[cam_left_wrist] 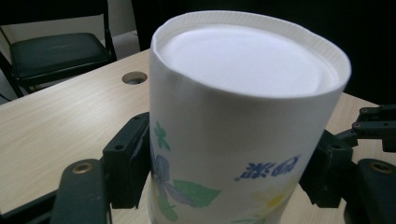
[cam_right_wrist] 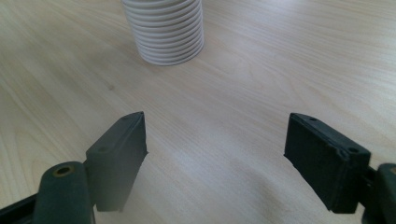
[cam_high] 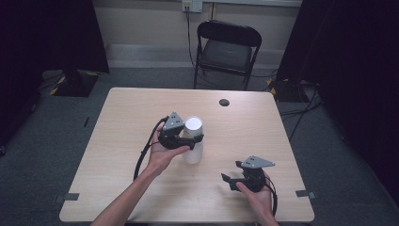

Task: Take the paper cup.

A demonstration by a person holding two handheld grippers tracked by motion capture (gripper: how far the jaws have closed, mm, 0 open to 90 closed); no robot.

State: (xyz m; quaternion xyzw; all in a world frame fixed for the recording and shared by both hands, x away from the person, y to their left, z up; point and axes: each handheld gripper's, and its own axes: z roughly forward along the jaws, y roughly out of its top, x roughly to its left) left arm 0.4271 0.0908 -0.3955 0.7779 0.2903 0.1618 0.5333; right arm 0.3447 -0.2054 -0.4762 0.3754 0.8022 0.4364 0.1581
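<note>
A white paper cup printed with flowers stands upside down on top of a stack of the same cups near the middle of the wooden table. My left gripper reaches in from the left and is shut on this top cup, a black pad pressing each side. My right gripper rests low near the table's front right, pointing left toward the stack. Its jaws stand wide open over bare wood. In the right gripper view, the ribbed rims of the stack lie ahead.
A round cable hole sits at the table's far side. Behind the table stands a black folding chair. Cables run over the grey carpet at the right. Black curtains hang at both sides.
</note>
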